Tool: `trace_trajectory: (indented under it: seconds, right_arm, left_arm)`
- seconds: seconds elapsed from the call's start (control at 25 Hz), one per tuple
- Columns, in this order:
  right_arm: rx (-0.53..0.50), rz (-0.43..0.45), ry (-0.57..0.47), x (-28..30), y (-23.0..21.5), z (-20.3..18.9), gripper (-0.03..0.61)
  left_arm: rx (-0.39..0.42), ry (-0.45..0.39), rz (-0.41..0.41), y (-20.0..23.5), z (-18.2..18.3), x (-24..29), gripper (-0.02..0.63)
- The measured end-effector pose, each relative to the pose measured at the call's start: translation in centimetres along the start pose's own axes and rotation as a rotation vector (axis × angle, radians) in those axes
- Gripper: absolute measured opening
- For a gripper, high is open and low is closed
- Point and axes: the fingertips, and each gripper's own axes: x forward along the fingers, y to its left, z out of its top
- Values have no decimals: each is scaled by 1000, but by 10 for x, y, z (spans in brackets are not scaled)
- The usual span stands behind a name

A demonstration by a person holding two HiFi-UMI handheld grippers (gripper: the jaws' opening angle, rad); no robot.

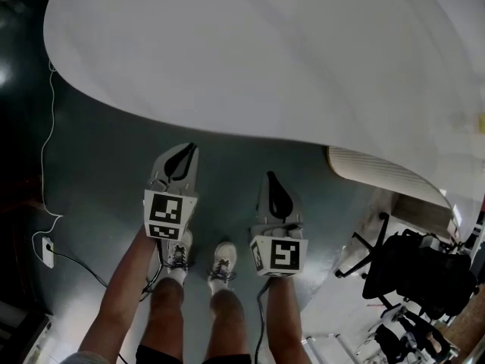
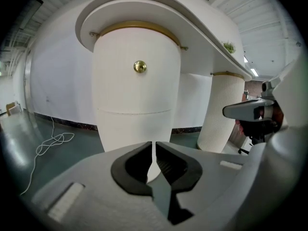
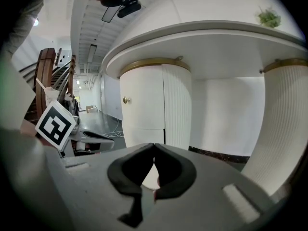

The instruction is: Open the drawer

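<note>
Left gripper (image 1: 186, 154) and right gripper (image 1: 271, 180) hang low side by side in the head view, over the grey floor (image 1: 98, 165) and just short of the curved edge of the counter (image 1: 265, 51). The person's shoes (image 1: 222, 260) are right below them. A cable (image 1: 47, 127) trails along the floor on the left, and an office chair (image 1: 413, 268) sits off to the right.

Left gripper view: the jaws are pretty much closed, with just a hairline slit between the pads and nothing in it. Straight ahead, well apart from the tips, is the rounded white pedestal (image 2: 130, 129) under the counter's end. The drawer (image 2: 137, 88) is its upper section, pushed in flush, with a brass knob (image 2: 140, 66) in the middle, so whatever's inside is hidden. A ribbed pedestal (image 2: 219, 109) stands to the right.

Right gripper view: the jaws are shut tip to tip and empty. The same drawer sits left of centre, closed. A small plant (image 3: 268, 17) is up by the counter's edge.
</note>
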Motion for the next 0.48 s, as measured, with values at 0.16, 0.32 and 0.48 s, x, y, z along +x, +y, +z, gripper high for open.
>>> trace_trajectory:
  seconds: [0.16,0.32,0.48]
  right_arm:
    - [3,-4,0,7,0,2,3]
    - [8,-7,-2,6,-7,3,3]
    - [26,-23,10,4,-17,-3,3]
  left_arm:
    - [-20,49,-15,7,-12,24,116]
    - [-36,100,-12,9,-21,47,201]
    - [-61,121,14,14,-31,71,222]
